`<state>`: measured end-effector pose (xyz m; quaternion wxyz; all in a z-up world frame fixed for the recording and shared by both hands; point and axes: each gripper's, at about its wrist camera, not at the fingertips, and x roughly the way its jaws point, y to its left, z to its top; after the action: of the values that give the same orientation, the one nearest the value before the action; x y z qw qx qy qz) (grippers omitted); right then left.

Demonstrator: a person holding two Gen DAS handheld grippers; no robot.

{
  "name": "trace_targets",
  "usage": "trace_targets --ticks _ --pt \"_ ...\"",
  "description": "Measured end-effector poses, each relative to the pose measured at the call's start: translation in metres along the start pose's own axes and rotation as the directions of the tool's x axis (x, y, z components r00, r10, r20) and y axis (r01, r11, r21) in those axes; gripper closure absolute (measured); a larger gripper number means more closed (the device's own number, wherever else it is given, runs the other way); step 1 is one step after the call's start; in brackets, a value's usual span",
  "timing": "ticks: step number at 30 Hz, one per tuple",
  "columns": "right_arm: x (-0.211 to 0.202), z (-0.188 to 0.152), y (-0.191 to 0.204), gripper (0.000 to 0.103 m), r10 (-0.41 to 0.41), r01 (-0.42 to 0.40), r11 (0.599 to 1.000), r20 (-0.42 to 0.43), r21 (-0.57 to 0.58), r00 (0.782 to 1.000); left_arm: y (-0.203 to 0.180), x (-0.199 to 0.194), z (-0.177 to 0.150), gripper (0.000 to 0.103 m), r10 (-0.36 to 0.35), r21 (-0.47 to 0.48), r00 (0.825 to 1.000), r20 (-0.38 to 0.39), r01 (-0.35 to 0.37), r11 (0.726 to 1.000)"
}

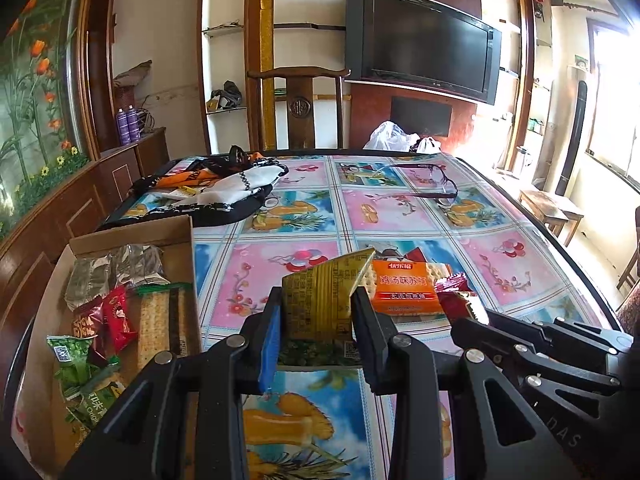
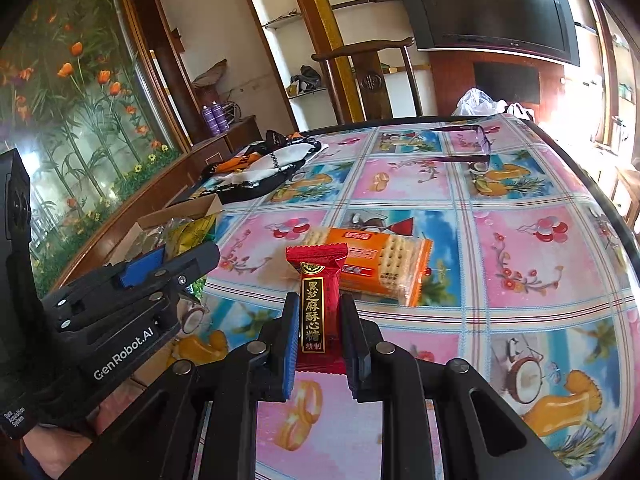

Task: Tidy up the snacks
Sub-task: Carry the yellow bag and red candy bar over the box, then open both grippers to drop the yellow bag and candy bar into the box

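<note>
Gold snack packet (image 1: 320,300) sits clamped upright inside the left gripper (image 1: 316,312).

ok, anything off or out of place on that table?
Mostly fine. The gold snack packet in the left gripper is crumpled, one corner bent. A pair of glasses lies among the snacks' area, unrelated.

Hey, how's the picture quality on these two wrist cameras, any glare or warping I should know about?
Left wrist view: the window at right is blown out white, and the table edge bows from fisheye; the gold packet in the left gripper is sharp. Right wrist view: glare washes the far right table corner, while the red candy in the right gripper reads clearly.
</note>
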<state>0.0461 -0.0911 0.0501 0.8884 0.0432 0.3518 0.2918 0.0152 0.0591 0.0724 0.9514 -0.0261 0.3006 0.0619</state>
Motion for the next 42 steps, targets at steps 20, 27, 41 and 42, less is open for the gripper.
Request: trace_targets --ticks 20,27,41,42 --pt "0.025 0.000 0.051 0.082 0.065 -0.065 0.998 -0.024 -0.018 0.998 0.059 -0.010 0.003 0.071 0.043 -0.120 0.999 0.016 -0.041 0.992" --pt "0.035 -0.002 0.075 0.082 0.094 -0.095 0.995 -0.034 -0.035 0.995 0.089 -0.014 0.001 0.071 0.071 -0.176 0.997 0.012 -0.068 0.982" --pt "0.054 -0.008 0.133 0.082 0.164 -0.171 0.979 -0.070 -0.113 0.984 0.170 -0.019 -0.008 0.071 0.173 -0.313 0.984 -0.031 -0.174 0.934" --pt "0.056 -0.009 0.138 0.082 0.171 -0.179 0.977 -0.077 -0.119 0.982 0.175 -0.019 -0.009 0.071 0.179 -0.322 0.983 -0.037 -0.181 0.929"
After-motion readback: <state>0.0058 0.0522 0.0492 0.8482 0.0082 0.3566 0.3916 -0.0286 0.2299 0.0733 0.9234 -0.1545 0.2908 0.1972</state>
